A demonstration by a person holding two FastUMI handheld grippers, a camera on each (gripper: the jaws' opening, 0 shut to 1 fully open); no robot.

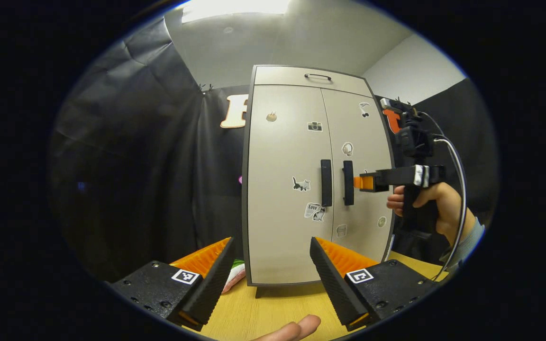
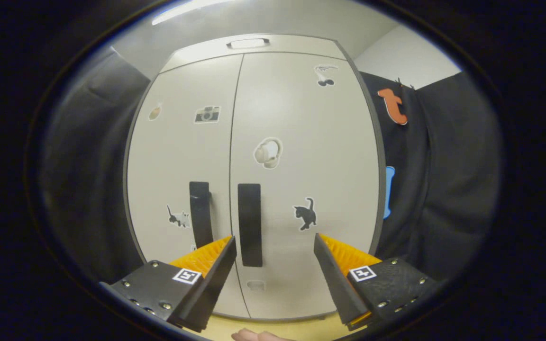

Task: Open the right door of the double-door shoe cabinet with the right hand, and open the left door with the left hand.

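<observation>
My right claw [image 2: 273, 279] is spread apart just short of the right door handle [image 2: 250, 224] of the shoe cabinet [image 1: 301, 118], which stands shut on the counter [image 1: 273, 308]. My left claw [image 1: 270, 279] is also apart, farther back, facing the left door handle [image 1: 326, 182]. Risk: the handles sit close together, so an off-centre approach could catch the wrong one or slip off.

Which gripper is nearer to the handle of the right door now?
Right. The right gripper has its open fingers just beside the right door handle, not yet around it. The left gripper hangs open farther back over the table.
</observation>
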